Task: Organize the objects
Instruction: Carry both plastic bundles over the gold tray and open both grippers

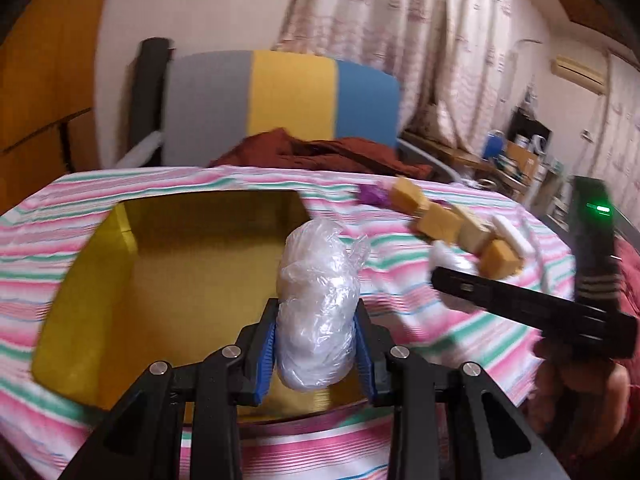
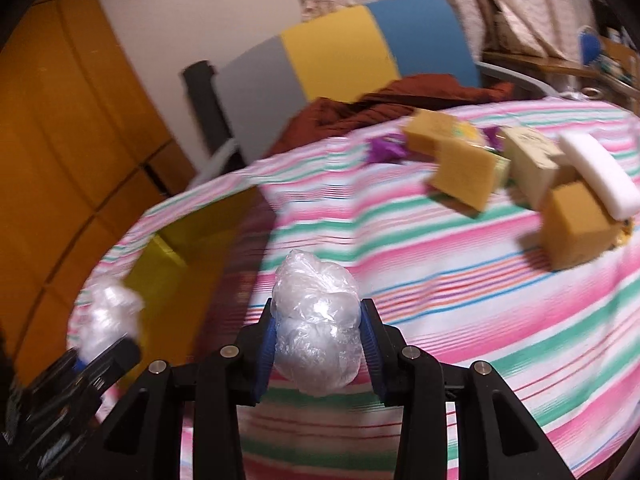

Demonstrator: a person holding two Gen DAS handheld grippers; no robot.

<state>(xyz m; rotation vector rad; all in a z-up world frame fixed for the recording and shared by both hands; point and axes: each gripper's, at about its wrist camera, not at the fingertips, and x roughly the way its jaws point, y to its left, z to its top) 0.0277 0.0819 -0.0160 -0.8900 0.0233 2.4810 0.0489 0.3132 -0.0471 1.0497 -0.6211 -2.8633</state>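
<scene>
My left gripper (image 1: 316, 344) is shut on a clear plastic bundle (image 1: 316, 300), held over the near edge of an open yellow box (image 1: 100, 280). My right gripper (image 2: 318, 346) is shut on a second plastic bundle (image 2: 316, 332), above the striped cloth (image 2: 440, 280) to the right of the yellow box (image 2: 168, 268). In the left wrist view the right gripper (image 1: 448, 270) reaches in from the right with white plastic at its tip. In the right wrist view the left gripper (image 2: 108, 354) shows low at the left, with its bundle (image 2: 106, 316).
Tan sponge blocks (image 2: 464, 172), a pale block (image 2: 528, 160), a white foam bar (image 2: 596, 180) and a purple wrapper (image 2: 386, 148) lie at the far right of the cloth. A dark red cloth (image 1: 320, 152) and a grey, yellow and blue chair back (image 1: 280, 100) stand behind.
</scene>
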